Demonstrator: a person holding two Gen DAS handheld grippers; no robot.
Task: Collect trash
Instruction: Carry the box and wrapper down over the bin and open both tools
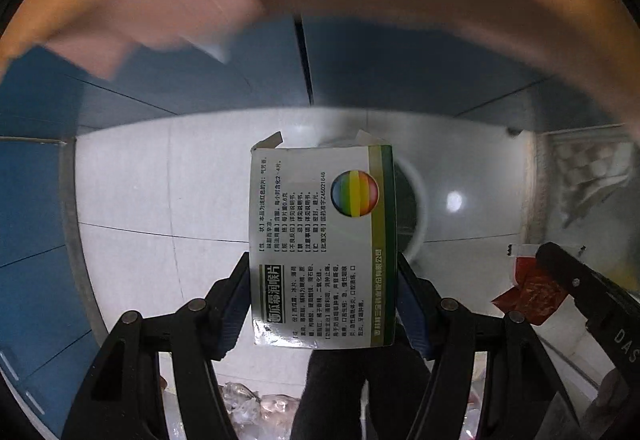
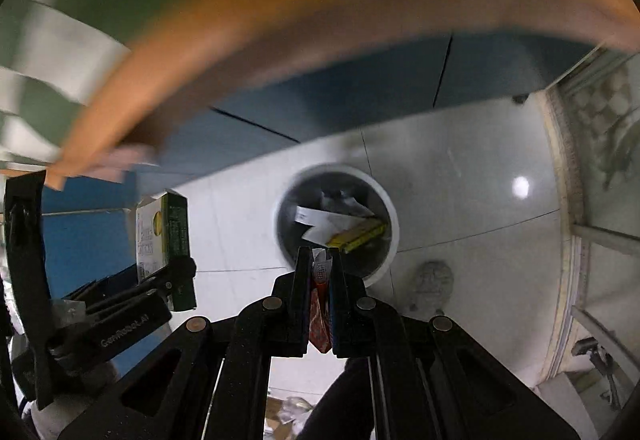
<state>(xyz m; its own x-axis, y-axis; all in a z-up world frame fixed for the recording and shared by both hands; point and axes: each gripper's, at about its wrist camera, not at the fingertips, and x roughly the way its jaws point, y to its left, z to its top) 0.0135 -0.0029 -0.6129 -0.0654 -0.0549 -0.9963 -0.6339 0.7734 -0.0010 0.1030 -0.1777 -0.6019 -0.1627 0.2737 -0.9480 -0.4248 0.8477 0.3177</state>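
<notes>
My left gripper (image 1: 322, 272) is shut on a white and green medicine box (image 1: 320, 240) with a rainbow ball logo, held above the floor in front of a round white trash bin (image 1: 416, 200). My right gripper (image 2: 320, 260) is shut on a red sachet (image 2: 319, 320) with a white torn top, held over the near rim of the trash bin (image 2: 390, 216), which holds papers and a yellow box (image 2: 358, 236). The box and left gripper also show at the left of the right wrist view (image 2: 162, 236). The red sachet shows at the right of the left wrist view (image 1: 528, 292).
An orange-brown table edge (image 2: 360, 0) arcs overhead. Blue cabinet panels (image 1: 200, 80) stand behind the bin. The floor is pale tile (image 1: 140, 200). A crumpled grey wad (image 2: 434, 278) lies right of the bin. Clear plastic wrap (image 1: 256, 408) lies below.
</notes>
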